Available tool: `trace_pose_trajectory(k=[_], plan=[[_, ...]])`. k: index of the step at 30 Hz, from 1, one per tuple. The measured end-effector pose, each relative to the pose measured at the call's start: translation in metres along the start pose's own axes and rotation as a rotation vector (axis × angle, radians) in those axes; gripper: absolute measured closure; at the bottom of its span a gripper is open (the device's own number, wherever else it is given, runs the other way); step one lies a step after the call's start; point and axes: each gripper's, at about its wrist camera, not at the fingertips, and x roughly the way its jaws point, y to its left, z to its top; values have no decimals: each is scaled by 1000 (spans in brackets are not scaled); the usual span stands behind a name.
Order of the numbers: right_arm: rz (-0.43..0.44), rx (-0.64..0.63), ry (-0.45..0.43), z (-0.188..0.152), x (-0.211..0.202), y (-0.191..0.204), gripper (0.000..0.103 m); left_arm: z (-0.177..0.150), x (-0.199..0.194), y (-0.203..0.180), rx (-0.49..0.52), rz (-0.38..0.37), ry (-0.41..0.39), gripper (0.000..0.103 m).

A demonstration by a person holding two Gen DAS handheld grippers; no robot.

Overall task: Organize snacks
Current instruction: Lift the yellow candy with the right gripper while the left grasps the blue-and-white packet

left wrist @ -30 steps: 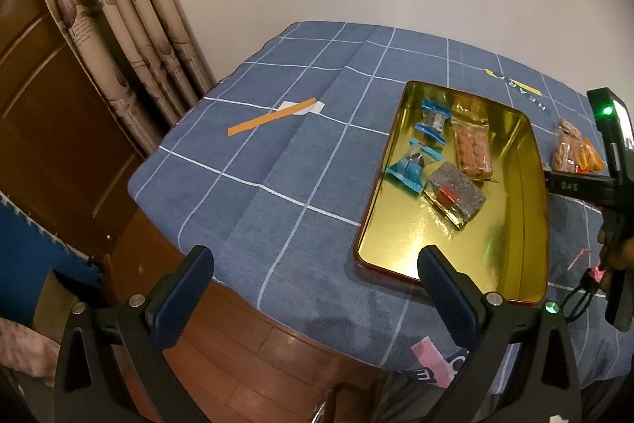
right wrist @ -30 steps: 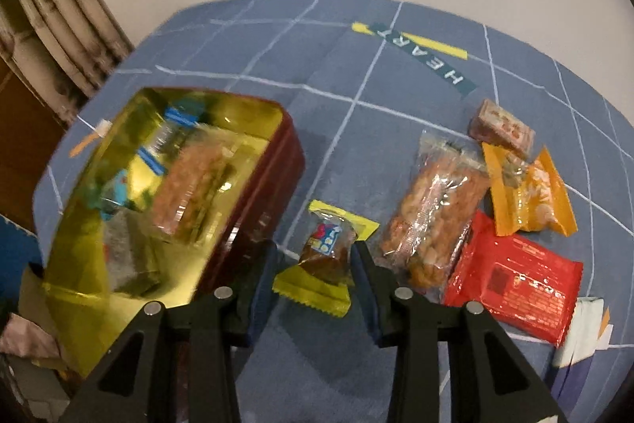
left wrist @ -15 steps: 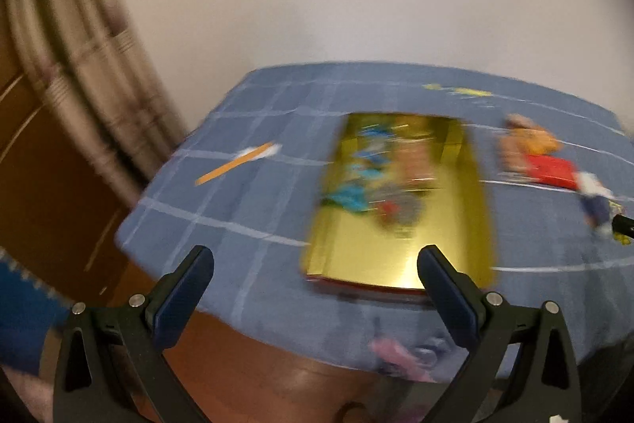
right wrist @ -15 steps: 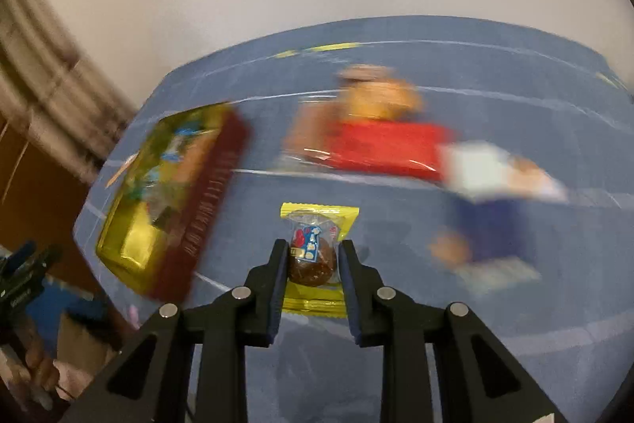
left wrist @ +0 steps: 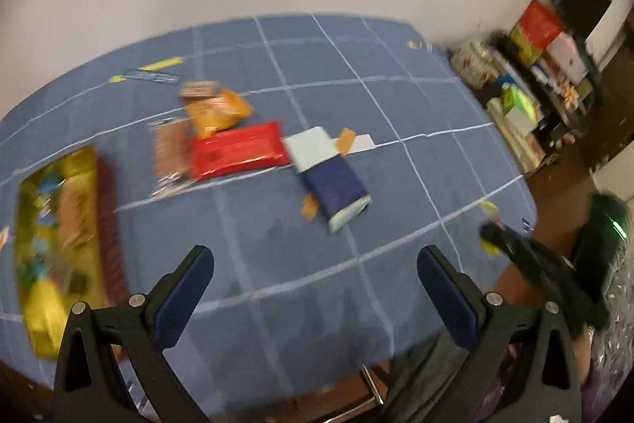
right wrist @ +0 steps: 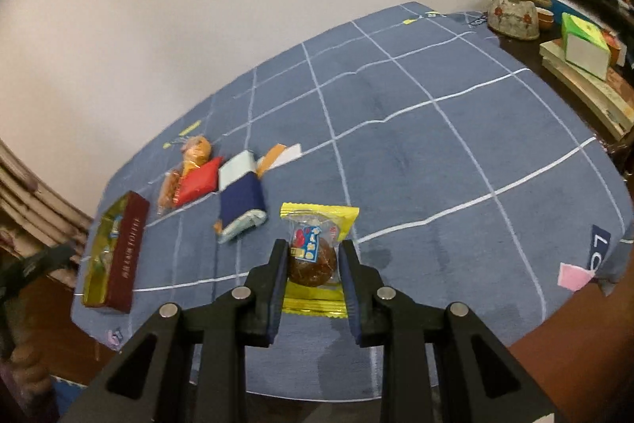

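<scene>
Right wrist view: the right gripper (right wrist: 311, 270) is closed tight on a yellow snack packet (right wrist: 317, 248) with a round brown cake inside.
Grip: both pads press the sides of the packet, and its yellow ends stick out in front and behind.
Where the packet is: up off the blue checked tablecloth (right wrist: 436, 153), near the front edge of the table.
Tin: a gold tin tray (right wrist: 115, 256) with dark red sides sits far to the left, with small snacks inside.
Other snacks: a red packet (right wrist: 198, 181), an orange packet (right wrist: 196, 151) and a clear bag of brown snacks (right wrist: 168, 191) lie together between the tin and a blue and white box (right wrist: 241, 203).
Box: it lies just beside the red packet, on the right.
Shelf: a teapot (right wrist: 513, 12) and stacked books (right wrist: 590, 94) sit past the table on the right.
Left wrist view: blurry, but the left gripper (left wrist: 315, 278) is wide open with nothing in it.
Left gripper place: it hangs over bare cloth near the front edge, apart from the box and the tin.
</scene>
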Motion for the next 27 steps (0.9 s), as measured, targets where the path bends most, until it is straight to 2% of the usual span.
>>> trace_pose_trajectory(k=[4,7,9,12,17,20,22,23,24,27], plan=[[46,-4,-29,5,-11,-4,77,44,63,-5,-87,-7,96,1],[99,30,-37,8,-14,-11,77,57,98,-5,-156,26,158,7],[132,48,-34,9,-15,-15,77,62,117,-1,-192,52,194,16],[170,68,-38,10,-17,-18,77,64,138,1,-227,82,229,22],[211,93,-40,14,-17,-23,77,68,154,-5,-235,133,228,23],[223,106,-39,14,-18,-26,77,67,166,-7,-245,172,258,24],[230,112,-41,15,-19,-27,77,66,165,-13,-228,201,230,29],[232,113,-43,15,-19,-27,77,65,165,-16,-213,244,228,41],[233,113,-43,15,-19,-26,77,65,163,-21,-201,255,212,55],[237,116,-41,14,-19,-26,77,61,163,-29,-195,273,209,56]])
